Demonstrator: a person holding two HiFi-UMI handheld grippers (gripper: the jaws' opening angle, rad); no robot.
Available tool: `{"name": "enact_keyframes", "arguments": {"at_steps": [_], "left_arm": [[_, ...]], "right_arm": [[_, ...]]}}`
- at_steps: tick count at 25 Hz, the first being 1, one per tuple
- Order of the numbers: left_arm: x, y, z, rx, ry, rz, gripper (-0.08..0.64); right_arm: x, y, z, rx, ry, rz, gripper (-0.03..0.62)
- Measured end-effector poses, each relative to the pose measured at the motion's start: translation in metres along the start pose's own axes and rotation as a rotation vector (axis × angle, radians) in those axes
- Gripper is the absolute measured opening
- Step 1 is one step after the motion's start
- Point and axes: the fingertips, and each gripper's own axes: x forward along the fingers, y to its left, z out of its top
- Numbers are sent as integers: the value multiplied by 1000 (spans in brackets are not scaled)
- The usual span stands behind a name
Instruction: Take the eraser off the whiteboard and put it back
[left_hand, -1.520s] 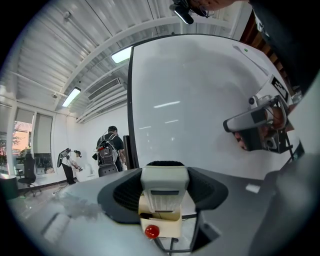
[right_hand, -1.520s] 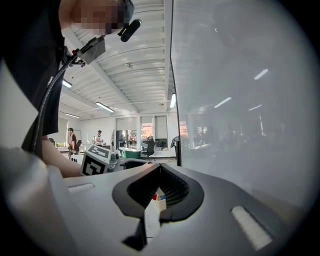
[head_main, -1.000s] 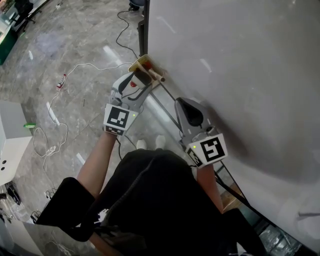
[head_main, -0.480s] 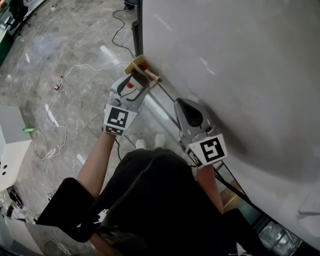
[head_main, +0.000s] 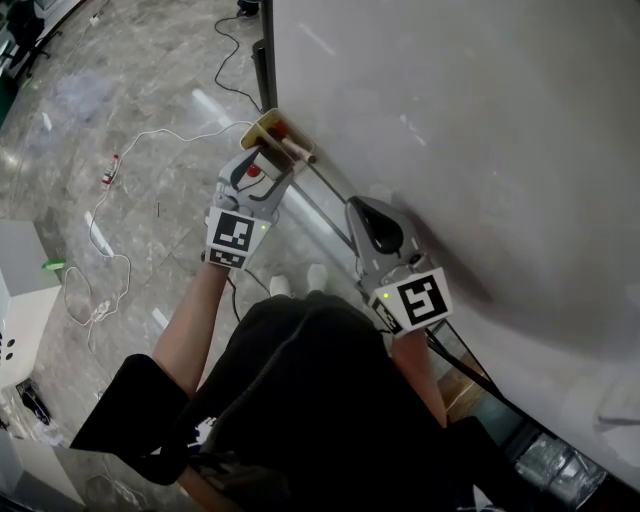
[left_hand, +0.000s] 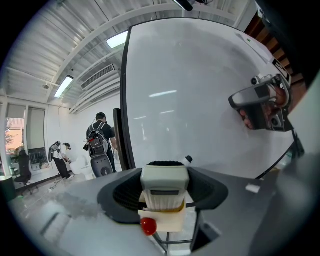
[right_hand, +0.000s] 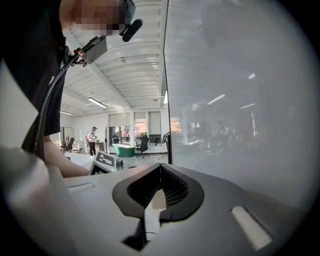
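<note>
The eraser (left_hand: 164, 187), a pale ribbed block on a yellowish base, sits between the jaws of my left gripper (left_hand: 164, 172), whose pads press on both its sides. In the head view the left gripper (head_main: 272, 150) holds the eraser (head_main: 268, 131) at the lower left corner of the whiteboard (head_main: 480, 120), close to the board's face. A small red ball (left_hand: 148, 226) shows just under the eraser. My right gripper (head_main: 357, 205) hovers low in front of the board, to the right of the left one. Its jaws (right_hand: 160, 167) meet at the tips with nothing between them.
The whiteboard's dark side post (head_main: 262, 60) and thin metal stand bars (head_main: 322, 205) run beside and below the grippers. White cables (head_main: 110, 215) lie on the marble floor at the left. A white cabinet (head_main: 15, 330) stands at the far left. People (left_hand: 100, 142) stand far off.
The left gripper, still holding the eraser, has sunk slightly along the board's left edge. The head view has drifted a little. The right gripper has kept still.
</note>
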Motion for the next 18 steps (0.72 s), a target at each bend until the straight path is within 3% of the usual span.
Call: {"name": "enact_keyframes", "arguments": {"at_steps": [18], "left_arm": [[8,-4,-13,10,30,-18,279]], "right_arm": [[-7,0,-1,-5,10,-36,9]]}}
